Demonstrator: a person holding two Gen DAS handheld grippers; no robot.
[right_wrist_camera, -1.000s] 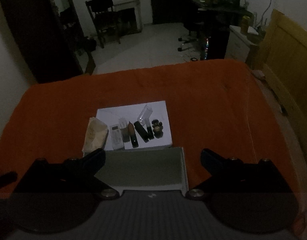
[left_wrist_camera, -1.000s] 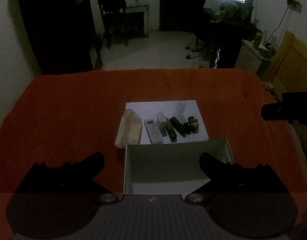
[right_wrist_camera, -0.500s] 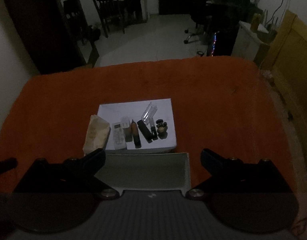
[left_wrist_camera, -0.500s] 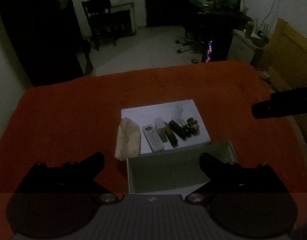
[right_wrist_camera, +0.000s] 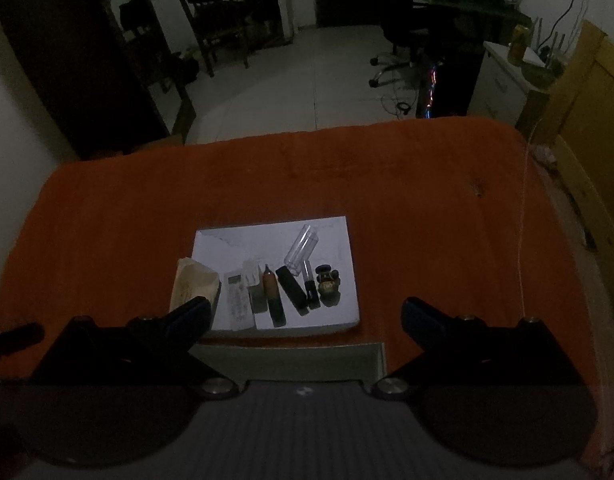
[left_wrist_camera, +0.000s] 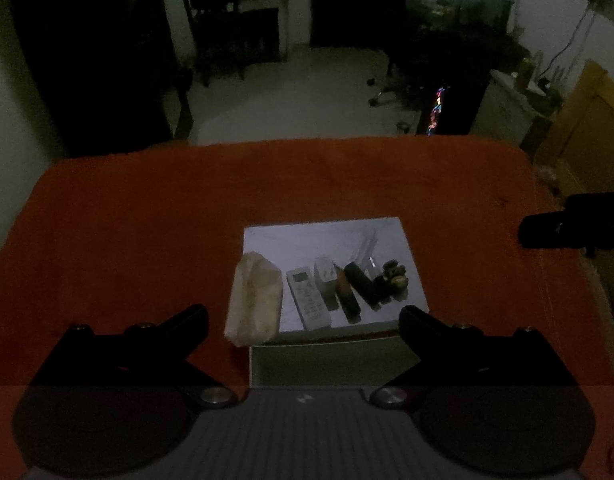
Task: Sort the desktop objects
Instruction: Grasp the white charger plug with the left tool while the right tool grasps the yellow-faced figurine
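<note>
A white sheet [left_wrist_camera: 319,236] [right_wrist_camera: 243,240] lies mid-table on the orange cloth. On it lie a white remote [left_wrist_camera: 308,298] [right_wrist_camera: 238,302], a brown marker [right_wrist_camera: 272,294], a black stick [left_wrist_camera: 361,284] [right_wrist_camera: 293,290], a clear tube [right_wrist_camera: 302,246] and a small figurine [left_wrist_camera: 395,274] [right_wrist_camera: 327,282]. A beige tissue pack [left_wrist_camera: 254,300] [right_wrist_camera: 193,284] lies at the sheet's left edge. An open grey box [left_wrist_camera: 331,360] [right_wrist_camera: 291,360] stands in front of it. My left gripper [left_wrist_camera: 303,320] and right gripper [right_wrist_camera: 305,318] are both open and empty, held above the box.
The orange cloth [right_wrist_camera: 427,208] covers the whole table. The other gripper shows as a dark shape at the right edge of the left wrist view [left_wrist_camera: 575,226]. Beyond the table are a chair [right_wrist_camera: 215,16], an office chair [right_wrist_camera: 395,40] and a wooden headboard [right_wrist_camera: 587,112].
Both grippers have drawn back and risen a little, so the box sits lower in both views. Both stay open. Nothing on the sheet has moved.
</note>
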